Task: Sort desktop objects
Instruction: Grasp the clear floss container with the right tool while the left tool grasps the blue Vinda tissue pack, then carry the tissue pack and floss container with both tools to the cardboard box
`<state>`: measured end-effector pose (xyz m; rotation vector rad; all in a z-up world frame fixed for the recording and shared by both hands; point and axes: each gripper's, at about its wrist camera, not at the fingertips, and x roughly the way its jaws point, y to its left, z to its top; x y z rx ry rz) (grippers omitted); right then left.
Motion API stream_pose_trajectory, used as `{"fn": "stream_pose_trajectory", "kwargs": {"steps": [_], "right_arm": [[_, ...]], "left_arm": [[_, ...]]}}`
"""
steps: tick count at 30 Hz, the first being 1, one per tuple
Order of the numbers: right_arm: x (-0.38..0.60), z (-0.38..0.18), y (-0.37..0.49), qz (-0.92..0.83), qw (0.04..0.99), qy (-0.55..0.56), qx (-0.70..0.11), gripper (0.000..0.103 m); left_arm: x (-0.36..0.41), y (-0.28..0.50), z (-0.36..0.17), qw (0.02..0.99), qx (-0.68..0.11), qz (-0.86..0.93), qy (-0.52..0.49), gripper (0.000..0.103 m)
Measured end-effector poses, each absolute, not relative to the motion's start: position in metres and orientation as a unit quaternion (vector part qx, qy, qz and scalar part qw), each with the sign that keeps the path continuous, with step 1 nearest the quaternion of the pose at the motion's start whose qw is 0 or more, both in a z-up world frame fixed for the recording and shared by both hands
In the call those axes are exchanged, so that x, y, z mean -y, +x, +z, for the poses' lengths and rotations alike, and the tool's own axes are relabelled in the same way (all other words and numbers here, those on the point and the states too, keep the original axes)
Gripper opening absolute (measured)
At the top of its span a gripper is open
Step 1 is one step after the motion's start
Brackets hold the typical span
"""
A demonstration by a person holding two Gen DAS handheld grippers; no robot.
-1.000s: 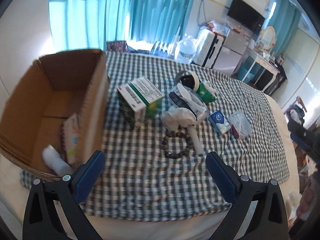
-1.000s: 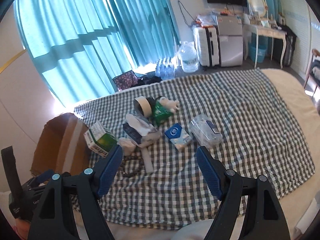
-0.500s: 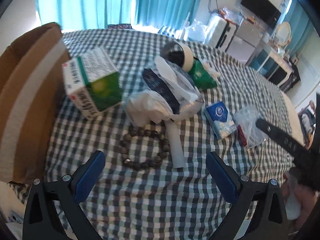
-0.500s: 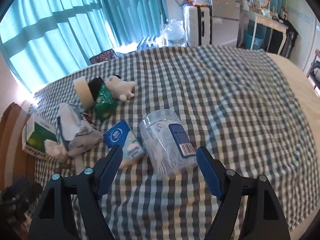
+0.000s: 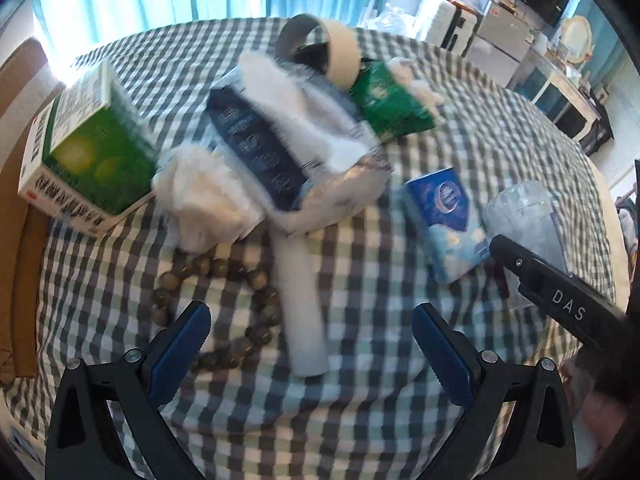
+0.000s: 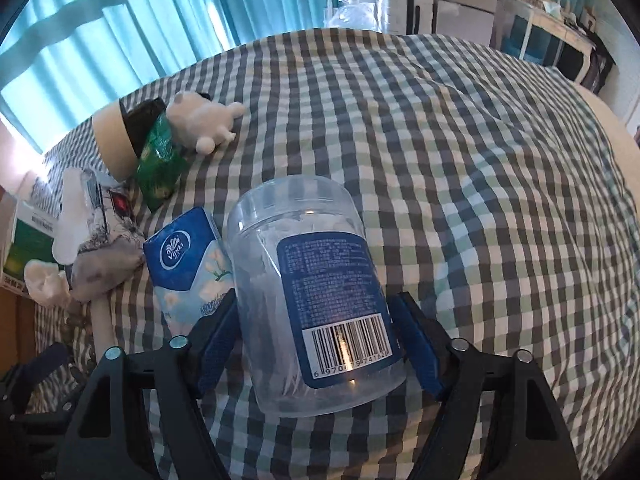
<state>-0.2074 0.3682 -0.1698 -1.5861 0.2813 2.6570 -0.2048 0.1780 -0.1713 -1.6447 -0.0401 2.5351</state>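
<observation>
On the checked bedcover (image 6: 460, 160) lies a clear jar (image 6: 308, 292) of white bits, touching the blue tissue pack (image 6: 188, 260); the right gripper's (image 6: 316, 348) jaws are closing around it. Left gripper (image 5: 310, 344) jaws stand spread above a bead bracelet (image 5: 224, 300).
</observation>
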Motion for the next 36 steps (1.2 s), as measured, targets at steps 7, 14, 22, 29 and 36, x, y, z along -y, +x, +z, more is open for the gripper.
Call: {"fn": "stream_pose_trajectory", "kwargs": {"steps": [7, 14, 22, 29, 36], "right_arm": [[-0.398, -0.146, -0.185, 0.878, 0.083, -0.46, -0.1, 0.066], [-0.436, -0.144, -0.168, 0.871, 0.12, -0.452, -0.15, 0.064], [-0.428, -0.149, -0.184, 0.869, 0.113, -0.462, -0.138, 0.063], [-0.439, -0.153, -0.18, 0.867, 0.108, -0.462, -0.153, 0.063], [-0.438, -0.143, -0.168, 0.874, 0.106, -0.448, -0.157, 0.062]], "left_arm": [[-0.213, -0.216, -0.16, 0.08, 0.012, 0.838, -0.539, 0.103], [-0.249, -0.244, -0.17, 0.052, 0.04, 0.829, -0.556, 0.103], [-0.268, -0.269, -0.209, 0.021, 0.036, 0.814, -0.58, 0.102], [-0.275, -0.259, -0.183, 0.084, -0.01, 0.825, -0.559, 0.058], [-0.244, -0.232, -0.15, 0.097, -0.021, 0.848, -0.52, 0.058]]}}
